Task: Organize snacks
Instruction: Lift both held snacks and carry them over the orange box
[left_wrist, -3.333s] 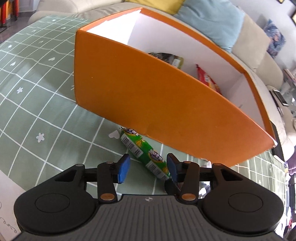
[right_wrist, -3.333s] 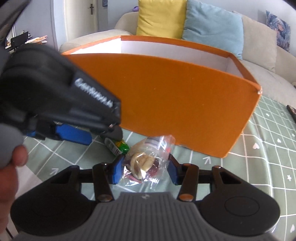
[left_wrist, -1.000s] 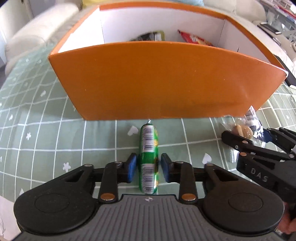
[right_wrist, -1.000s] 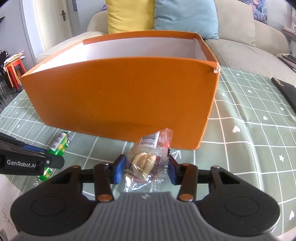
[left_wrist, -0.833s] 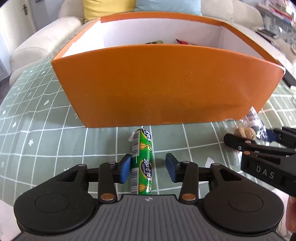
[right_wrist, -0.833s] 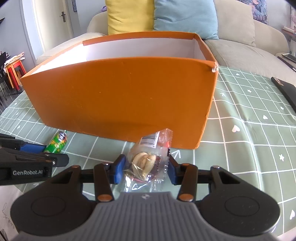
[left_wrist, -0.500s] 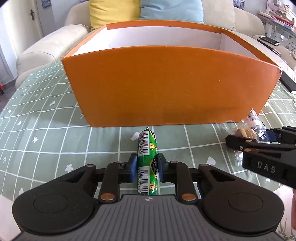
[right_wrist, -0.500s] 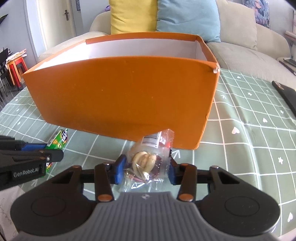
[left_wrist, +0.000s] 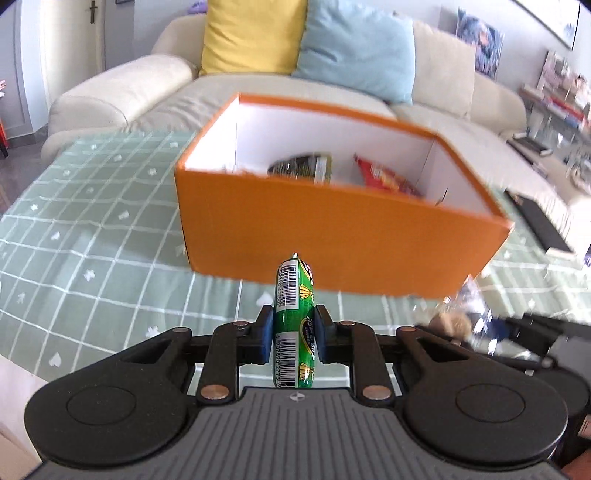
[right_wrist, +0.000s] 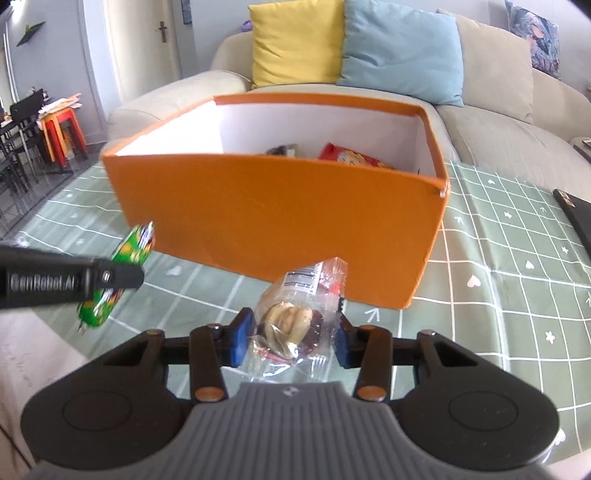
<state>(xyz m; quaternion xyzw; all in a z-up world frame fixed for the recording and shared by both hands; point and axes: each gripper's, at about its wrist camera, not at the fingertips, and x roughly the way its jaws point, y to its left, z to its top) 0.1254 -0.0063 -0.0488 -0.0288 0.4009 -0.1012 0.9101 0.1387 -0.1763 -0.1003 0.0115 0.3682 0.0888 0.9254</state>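
My left gripper (left_wrist: 292, 338) is shut on a green snack tube (left_wrist: 294, 317) with barcodes and holds it raised above the table, in front of the orange box (left_wrist: 332, 236). The tube also shows in the right wrist view (right_wrist: 122, 273). My right gripper (right_wrist: 291, 338) is shut on a clear packet of cookies (right_wrist: 295, 314), lifted in front of the orange box (right_wrist: 277, 214). Inside the box lie a dark packet (left_wrist: 301, 168) and a red packet (left_wrist: 384, 179).
The table carries a green checked cloth (left_wrist: 92, 251). A dark flat device (right_wrist: 576, 214) lies at the table's right side. A sofa with a yellow cushion (right_wrist: 295, 40) and a blue cushion (right_wrist: 402, 48) stands behind the box.
Both grippers have risen with their snacks, so the box's inside now shows. The left gripper closed on the green tube and lifted it off the cloth.
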